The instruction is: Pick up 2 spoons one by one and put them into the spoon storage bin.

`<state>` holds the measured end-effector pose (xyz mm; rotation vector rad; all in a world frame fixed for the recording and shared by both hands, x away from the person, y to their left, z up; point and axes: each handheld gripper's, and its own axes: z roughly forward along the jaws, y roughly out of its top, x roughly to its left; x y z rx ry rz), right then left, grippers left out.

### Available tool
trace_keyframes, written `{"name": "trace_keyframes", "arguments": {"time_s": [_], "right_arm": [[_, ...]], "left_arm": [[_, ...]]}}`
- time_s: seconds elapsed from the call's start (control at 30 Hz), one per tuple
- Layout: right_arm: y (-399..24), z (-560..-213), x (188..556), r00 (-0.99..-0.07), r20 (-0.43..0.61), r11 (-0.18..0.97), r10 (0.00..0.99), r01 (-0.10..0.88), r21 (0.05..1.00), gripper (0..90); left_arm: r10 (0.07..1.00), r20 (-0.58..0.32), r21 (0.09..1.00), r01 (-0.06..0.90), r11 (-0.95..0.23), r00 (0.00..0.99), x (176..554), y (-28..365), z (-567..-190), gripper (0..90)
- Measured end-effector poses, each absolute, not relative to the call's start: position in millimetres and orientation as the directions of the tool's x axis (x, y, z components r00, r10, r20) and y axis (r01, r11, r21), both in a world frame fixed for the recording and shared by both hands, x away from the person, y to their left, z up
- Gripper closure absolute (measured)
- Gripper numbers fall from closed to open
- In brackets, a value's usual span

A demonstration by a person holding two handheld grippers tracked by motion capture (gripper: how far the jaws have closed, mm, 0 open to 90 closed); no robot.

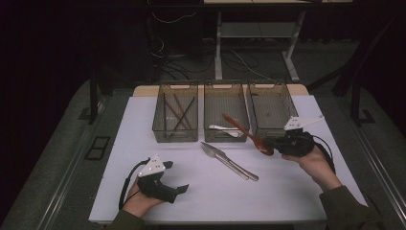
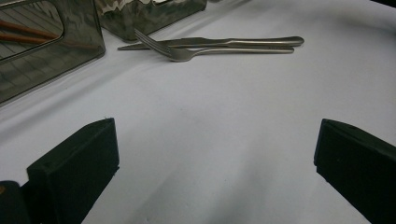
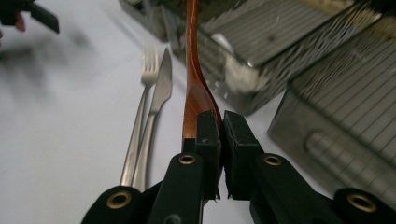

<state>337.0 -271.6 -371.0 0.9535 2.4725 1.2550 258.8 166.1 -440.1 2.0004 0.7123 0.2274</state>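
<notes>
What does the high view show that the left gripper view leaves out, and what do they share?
High view alone: three baskets in a row, and the right gripper shut on a wooden spoon. Left gripper view alone: a close look between the left gripper's jaws, which stand wide open over bare table. Both: the metal fork and knife lying side by side, and wooden chopsticks in the left basket.

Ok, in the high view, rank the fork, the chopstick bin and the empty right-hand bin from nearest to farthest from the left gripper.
From the left gripper:
1. Fork, lying mid-table beside a knife.
2. Chopstick bin, leftmost of three at the back.
3. Empty bin, far right, by the other hand.
</notes>
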Motion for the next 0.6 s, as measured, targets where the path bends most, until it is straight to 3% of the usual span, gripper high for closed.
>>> {"name": "trace_keyframes", "arguments": {"time_s": [0.6], "right_arm": [[-211, -353, 416, -0.723, -0.005, 0.474, 0.690, 0.447, 0.759, 84.6]], "left_arm": [[0.565, -0.129, 0.844, 0.389, -0.368, 0.815, 259, 165, -441, 0.0]]}}
